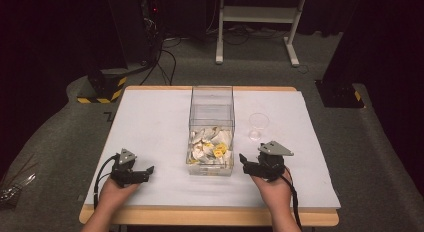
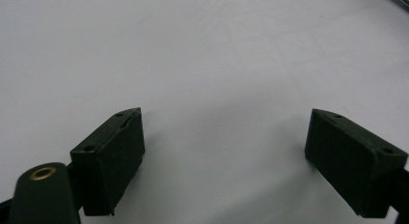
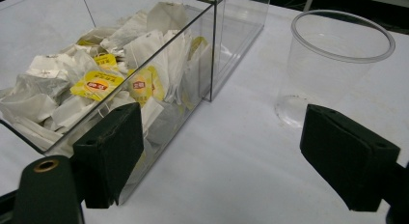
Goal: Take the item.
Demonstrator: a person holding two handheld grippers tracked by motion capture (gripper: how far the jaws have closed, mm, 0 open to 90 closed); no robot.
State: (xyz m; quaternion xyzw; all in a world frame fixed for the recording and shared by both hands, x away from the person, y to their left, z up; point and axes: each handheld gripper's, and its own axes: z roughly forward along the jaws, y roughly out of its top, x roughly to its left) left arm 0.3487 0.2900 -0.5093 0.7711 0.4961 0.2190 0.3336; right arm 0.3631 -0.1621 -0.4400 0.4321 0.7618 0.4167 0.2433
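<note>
Overhead, high view: white worktop with a clear plastic box standing at its centre, long axis running away from the person. Near end of the box holds a heap of tea bags, white sachets with yellow tags. Empty clear plastic cup stands upright just right of the box, apart from it. Left tongs lie low on the worktop, left of the box, held in the left hand. Right tongs sit close by the box's near right corner, held in the right hand.

Left gripper view: jaws spread wide, nothing between them, bare white worktop beneath.

Right gripper view: jaws spread wide and empty. Left jaw stands in front of the box wall; tea bags piled behind it. Cup stands beyond the right jaw.
</note>
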